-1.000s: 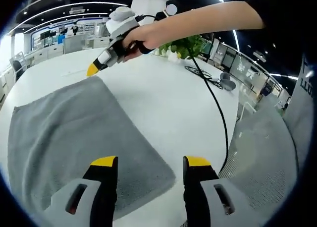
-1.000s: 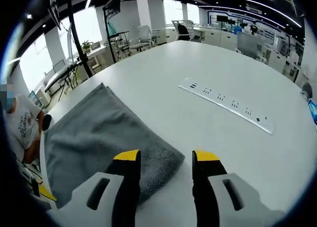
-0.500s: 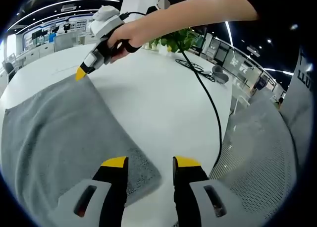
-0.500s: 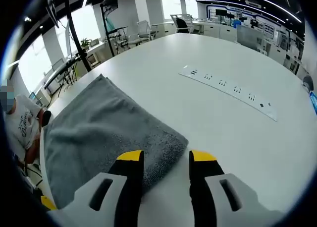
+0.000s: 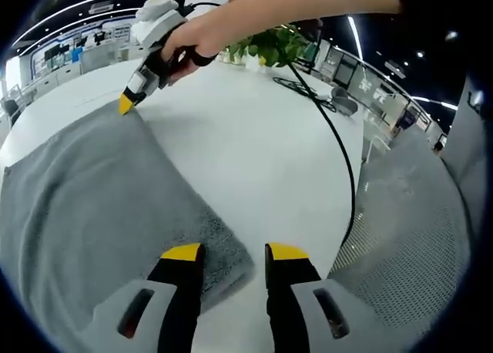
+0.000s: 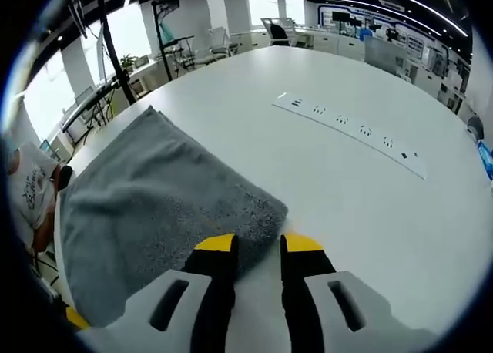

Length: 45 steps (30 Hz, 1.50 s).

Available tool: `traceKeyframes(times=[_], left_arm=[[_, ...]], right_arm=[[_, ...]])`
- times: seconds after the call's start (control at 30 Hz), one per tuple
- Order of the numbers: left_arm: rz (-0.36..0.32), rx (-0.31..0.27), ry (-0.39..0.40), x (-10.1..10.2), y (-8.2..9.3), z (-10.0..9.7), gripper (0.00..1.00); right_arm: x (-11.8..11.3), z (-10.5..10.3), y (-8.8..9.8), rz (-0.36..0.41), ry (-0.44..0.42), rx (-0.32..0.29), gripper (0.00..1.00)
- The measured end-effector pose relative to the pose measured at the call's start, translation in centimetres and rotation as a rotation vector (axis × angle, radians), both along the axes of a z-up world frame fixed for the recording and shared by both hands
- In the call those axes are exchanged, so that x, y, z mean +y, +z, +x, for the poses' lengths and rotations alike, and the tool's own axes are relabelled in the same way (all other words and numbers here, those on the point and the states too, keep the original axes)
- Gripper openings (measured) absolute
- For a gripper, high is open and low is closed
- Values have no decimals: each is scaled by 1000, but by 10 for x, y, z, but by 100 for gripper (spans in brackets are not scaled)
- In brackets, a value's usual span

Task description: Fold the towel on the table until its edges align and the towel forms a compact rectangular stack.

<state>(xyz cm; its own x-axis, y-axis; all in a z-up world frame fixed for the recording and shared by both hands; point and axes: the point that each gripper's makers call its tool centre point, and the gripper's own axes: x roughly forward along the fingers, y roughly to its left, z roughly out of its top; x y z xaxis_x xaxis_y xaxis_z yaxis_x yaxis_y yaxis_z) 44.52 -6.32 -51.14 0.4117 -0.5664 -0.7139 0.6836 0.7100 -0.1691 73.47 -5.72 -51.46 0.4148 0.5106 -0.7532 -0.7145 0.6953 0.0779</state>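
A grey towel [image 5: 100, 191] lies flat on the white table [image 5: 254, 137]. In the left gripper view, my left gripper [image 5: 235, 252] is open, its yellow-tipped jaws narrowed on either side of the towel's near corner. A hand holds my right gripper [image 5: 125, 104] at the towel's far corner. In the right gripper view, the towel [image 6: 146, 183] spreads to the left. My right gripper [image 6: 259, 243] is open with a small gap, and the towel's corner lies between its jaws.
A white power strip [image 6: 350, 133] lies on the table [image 6: 347, 206] beyond the towel. A black cable [image 5: 339, 152] runs across the table toward a green plant [image 5: 277, 48]. A grey mesh surface [image 5: 400, 237] lies past the table's edge. A person [image 6: 23, 191] is at the left.
Both grippers have narrowed their jaws and moved in on the towel's corners. The right gripper has come down onto the far corner.
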Motion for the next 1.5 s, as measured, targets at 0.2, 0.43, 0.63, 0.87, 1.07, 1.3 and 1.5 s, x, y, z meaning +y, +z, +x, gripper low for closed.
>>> traceKeyframes(times=[0.2, 0.43, 0.63, 0.87, 1.07, 1.3, 1.5], left_arm=[[37, -26, 8, 1, -4, 3, 30], [134, -71, -105, 2, -8, 1, 28], [140, -77, -90, 3, -7, 2, 26], [172, -87, -99, 7, -7, 4, 14], [134, -41, -62, 11, -7, 10, 5], [150, -48, -87, 5, -7, 8, 5], [112, -48, -92, -10, 1, 8, 4]], right_arm=[[2, 5, -6, -2, 2, 0, 18], [4, 1, -5, -22, 13, -6, 16], [4, -11, -1, -12, 29, -5, 11], [6, -10, -3, -1, 45, -6, 5], [7, -11, -3, 8, 67, -35, 3], [1, -11, -2, 16, 27, -11, 2], [-16, -9, 1, 10, 14, -18, 2]])
